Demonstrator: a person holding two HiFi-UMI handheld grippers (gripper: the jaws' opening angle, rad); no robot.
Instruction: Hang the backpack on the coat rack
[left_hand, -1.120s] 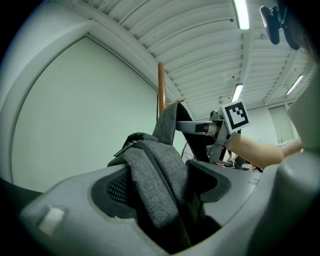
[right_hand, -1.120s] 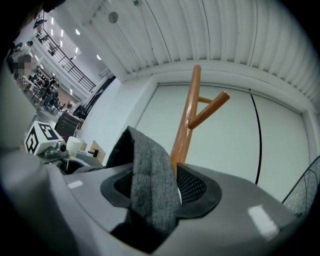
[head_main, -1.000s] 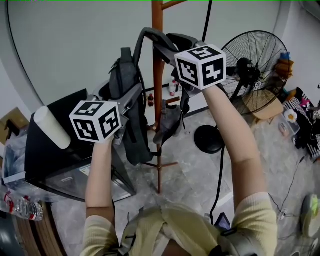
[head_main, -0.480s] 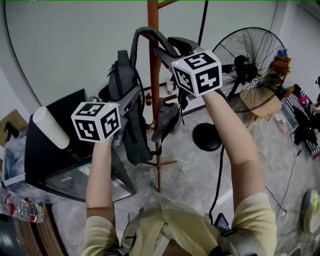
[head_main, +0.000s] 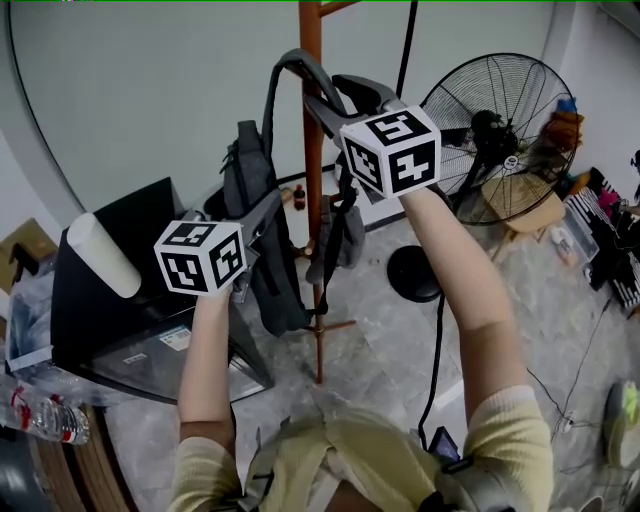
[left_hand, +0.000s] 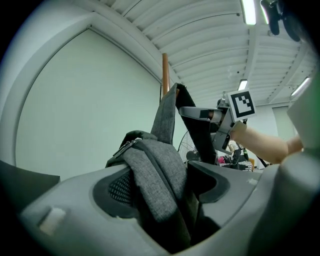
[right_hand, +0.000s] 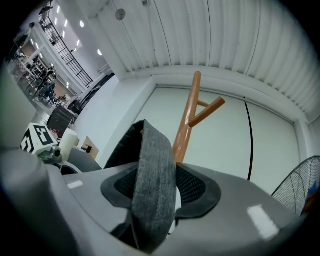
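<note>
The right tool (head_main: 325, 100) pinches the strap (head_main: 283, 72) high, just beside the rack (head_main: 312, 150) post, below its peg (right_hand: 206, 112). The left tool (head_main: 262, 208), jaws just closed tighter, grips the backpack (head_main: 252, 170), which hangs lower, left of the post.

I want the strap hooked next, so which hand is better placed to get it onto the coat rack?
Probably right: the right gripper holds the strap high beside the coat rack. The left gripper, whose jaws have just been closing on the backpack, sits lower and farther off.
</note>
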